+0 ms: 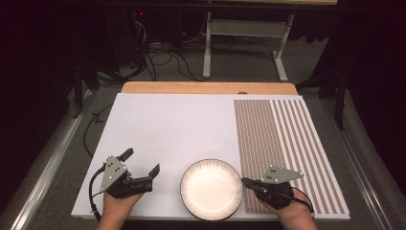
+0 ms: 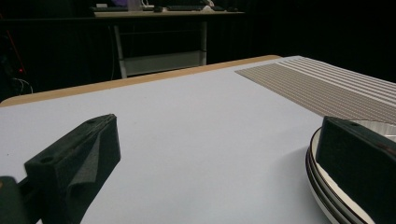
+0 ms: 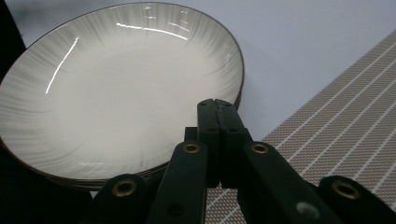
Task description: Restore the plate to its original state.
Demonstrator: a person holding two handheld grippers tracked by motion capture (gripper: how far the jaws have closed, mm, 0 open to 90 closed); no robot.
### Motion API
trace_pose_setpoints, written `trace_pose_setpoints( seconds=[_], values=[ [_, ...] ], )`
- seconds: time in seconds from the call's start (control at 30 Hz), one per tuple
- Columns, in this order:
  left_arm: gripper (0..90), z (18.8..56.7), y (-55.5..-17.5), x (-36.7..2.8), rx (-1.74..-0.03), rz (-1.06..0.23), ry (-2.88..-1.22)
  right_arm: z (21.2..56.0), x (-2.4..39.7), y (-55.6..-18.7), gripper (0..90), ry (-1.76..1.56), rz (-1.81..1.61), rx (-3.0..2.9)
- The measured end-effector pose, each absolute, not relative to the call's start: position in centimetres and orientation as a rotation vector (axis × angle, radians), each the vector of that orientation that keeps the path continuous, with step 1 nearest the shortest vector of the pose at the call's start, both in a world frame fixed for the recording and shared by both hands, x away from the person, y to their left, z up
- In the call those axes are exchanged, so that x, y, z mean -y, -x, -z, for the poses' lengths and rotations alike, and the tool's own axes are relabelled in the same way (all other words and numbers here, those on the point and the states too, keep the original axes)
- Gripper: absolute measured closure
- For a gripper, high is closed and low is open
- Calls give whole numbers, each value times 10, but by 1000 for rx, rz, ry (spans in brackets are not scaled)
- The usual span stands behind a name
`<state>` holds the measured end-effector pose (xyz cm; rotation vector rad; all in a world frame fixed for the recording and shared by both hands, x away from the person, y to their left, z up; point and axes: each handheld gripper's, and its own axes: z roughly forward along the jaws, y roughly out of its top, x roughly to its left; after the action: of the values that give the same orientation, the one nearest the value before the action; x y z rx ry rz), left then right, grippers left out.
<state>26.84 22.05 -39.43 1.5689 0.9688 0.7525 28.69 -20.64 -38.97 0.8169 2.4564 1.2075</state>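
The stacked plates point(image 1: 211, 189), seemingly glazed, stiff and breakable, are best taken at the rim; left gripper point(image 1: 142, 166) is spread, right gripper point(image 1: 245, 182) pressed together, empty.

Dark room, black all round the lit work area. Grey carpeted floor point(image 1: 249, 67) beyond the wooden table edge point(image 1: 209, 87), strewn with black cables point(image 1: 163, 60) near dim equipment showing a small red light point(image 1: 140, 13). White-framed stand point(image 1: 244, 28) on two legs at the far side, pale tabletop above; metal rails point(image 1: 45, 165) along both sides of the floor.
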Motion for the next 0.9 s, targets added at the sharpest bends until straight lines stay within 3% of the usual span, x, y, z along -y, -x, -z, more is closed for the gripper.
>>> trace_pose_setpoints(
  seconds=[0.2, 0.4, 0.43, 0.47, 0.5, 0.53, 0.57, 0.67, 0.7, 0.9],
  values=[
    [6, 395, -269, -220, -972, -731, -1582, 385, 222, -293, 814, -890, -1226, -2374],
    [6, 395, -269, -217, -965, -728, -1611, 378, 242, -295, 618, -978, -1319, -2211],
    [6, 395, -269, -217, -965, -726, -1611, 375, 246, -294, 535, -997, -1349, -2155],
    [6, 395, -269, -217, -964, -725, -1613, 375, 246, -294, 535, -997, -1349, -2155],
    [6, 395, -268, -217, -961, -729, -1615, 372, 249, -293, 429, -994, -1358, -2115],
    [6, 394, -268, -217, -959, -733, -1618, 372, 249, -293, 429, -994, -1358, -2115],
    [5, 394, -268, -217, -959, -734, -1618, 372, 249, -292, 370, -988, -1356, -2098],
    [6, 394, -267, -216, -960, -728, -1614, 371, 249, -293, 48, -1006, -1355, -2031],
    [6, 394, -267, -216, -959, -723, -1610, 373, 247, -295, 3, -1007, -1358, -2020],
    [4, 396, -269, -214, -955, -706, -1615, 373, 246, -296, 2, -989, -1389, -2003]
  ],
)
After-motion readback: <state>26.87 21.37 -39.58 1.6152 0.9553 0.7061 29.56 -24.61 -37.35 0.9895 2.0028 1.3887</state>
